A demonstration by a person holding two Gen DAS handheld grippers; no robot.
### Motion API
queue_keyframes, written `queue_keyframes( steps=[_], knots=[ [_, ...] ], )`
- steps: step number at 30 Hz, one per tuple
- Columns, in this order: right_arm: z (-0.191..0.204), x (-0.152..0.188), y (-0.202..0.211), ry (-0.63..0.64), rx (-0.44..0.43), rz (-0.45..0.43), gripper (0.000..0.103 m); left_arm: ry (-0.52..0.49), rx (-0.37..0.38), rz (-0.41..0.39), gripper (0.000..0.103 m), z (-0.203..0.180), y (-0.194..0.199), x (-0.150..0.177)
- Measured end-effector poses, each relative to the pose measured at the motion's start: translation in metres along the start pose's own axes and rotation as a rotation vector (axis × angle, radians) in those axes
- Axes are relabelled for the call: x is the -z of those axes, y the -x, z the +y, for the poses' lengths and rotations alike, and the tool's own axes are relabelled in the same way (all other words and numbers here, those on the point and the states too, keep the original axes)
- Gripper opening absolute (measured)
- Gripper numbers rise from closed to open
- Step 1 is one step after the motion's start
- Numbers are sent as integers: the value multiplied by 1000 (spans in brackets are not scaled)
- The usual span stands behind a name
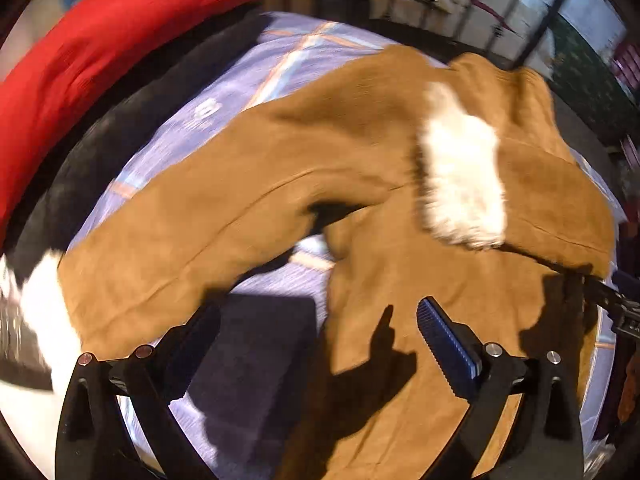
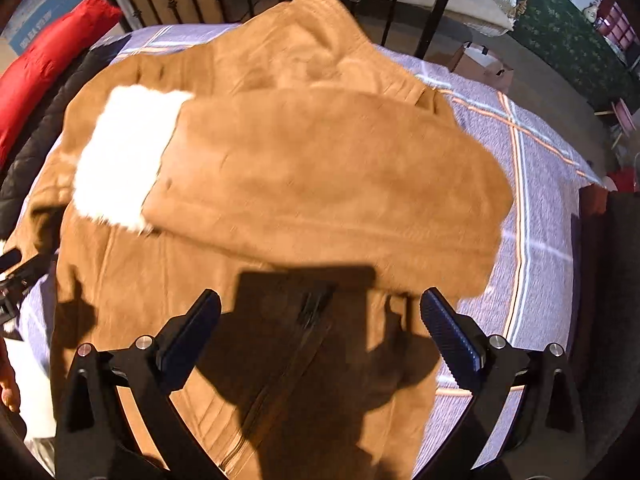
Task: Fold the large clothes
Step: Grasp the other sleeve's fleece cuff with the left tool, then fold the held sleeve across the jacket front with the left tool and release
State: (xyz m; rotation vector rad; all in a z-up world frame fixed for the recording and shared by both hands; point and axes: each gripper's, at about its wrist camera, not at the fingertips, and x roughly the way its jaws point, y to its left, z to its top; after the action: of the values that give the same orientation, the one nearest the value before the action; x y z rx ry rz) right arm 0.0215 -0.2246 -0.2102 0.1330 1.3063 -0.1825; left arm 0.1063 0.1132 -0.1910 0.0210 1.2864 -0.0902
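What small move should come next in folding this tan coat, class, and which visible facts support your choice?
Probably the left gripper should go to the outstretched sleeve and take it near its white cuff. The other sleeve already lies folded across the coat's body, this one still reaches out over the bedspread, and both grippers are open and empty.

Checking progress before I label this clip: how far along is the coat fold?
Done: one sleeve lies folded across the coat, its white cuff on the chest. In hand: nothing; left gripper and right gripper are open. Left: the other sleeve still lies spread on the bed.
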Motion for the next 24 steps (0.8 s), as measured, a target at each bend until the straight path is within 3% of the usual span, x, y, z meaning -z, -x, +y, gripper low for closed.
queue_keyframes(
  steps=[5,7,10,12,13,14,17,19,21,22,23,24],
  knots=[
    [28,26,4,74,6,27,98,307,-229,-7,94,126,10,48],
    [34,28,6,107,9,24,98,427,-288,-19,94,170,20,59],
    [44,27,12,136,6,7,98,579,-309,-60,94,230,28,71],
    [51,29,17,149,2,-1,98,639,-227,7,94,250,11,68],
    [53,30,19,155,0,-3,98,670,-160,67,89,258,-1,67],
    [56,32,20,164,-1,-4,98,706,-115,77,83,261,-5,67],
    [58,34,23,185,4,-9,98,726,-88,36,70,258,0,61],
    [57,38,25,175,2,-10,98,685,-134,31,60,249,4,57],
    [53,43,25,160,0,-1,98,628,-187,33,41,236,8,50],
    [51,44,25,152,0,2,98,592,-222,33,21,232,12,47],
    [48,45,25,142,0,2,98,560,-259,32,8,227,17,44],
    [44,46,25,129,-2,3,98,540,-265,15,8,224,23,41]
  ],
)
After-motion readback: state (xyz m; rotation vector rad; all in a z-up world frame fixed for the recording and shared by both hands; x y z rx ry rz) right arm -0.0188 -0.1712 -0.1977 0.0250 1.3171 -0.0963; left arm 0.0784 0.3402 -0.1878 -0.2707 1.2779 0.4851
